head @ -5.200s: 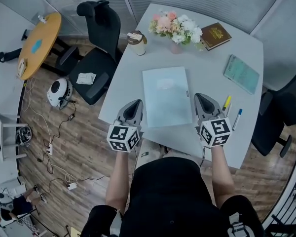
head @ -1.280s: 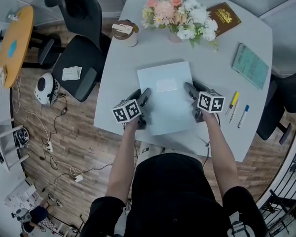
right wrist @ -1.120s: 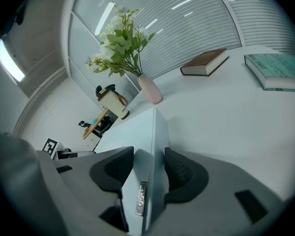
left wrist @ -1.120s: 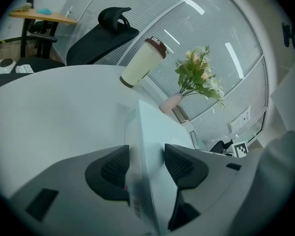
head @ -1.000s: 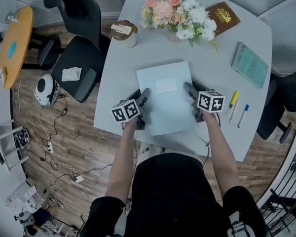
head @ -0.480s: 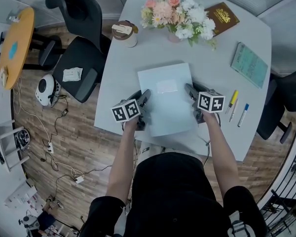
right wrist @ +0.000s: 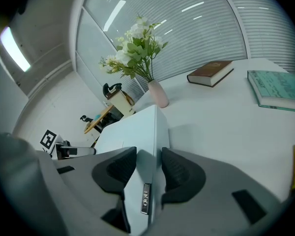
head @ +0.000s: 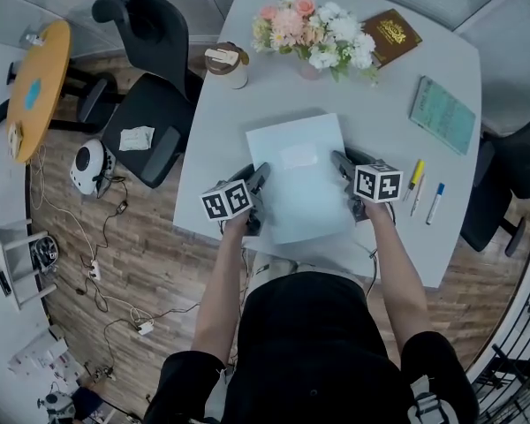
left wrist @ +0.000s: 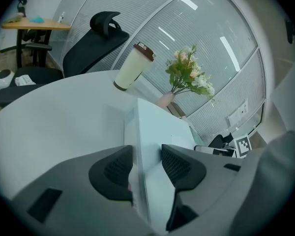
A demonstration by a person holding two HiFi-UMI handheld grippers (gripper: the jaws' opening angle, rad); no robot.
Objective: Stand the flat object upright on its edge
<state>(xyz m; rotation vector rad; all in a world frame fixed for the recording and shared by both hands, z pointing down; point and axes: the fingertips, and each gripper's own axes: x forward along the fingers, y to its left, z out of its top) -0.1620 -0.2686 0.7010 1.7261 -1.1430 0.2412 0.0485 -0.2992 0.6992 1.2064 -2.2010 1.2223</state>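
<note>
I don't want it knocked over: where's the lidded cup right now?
Head view: the cup stands near the table's far left corner, left of the flowers, beyond the pale blue flat box.

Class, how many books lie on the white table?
2: a brown book at the far edge beside the flowers, and a teal book nearer the right edge. None looks hidden.

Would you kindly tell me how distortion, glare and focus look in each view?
Head view: fisheye bows the table edges; light even. Left gripper view: light streaks glare on the glass wall; near case edge blurs. Right gripper view: dark corners; case casts a soft shadow.
</note>
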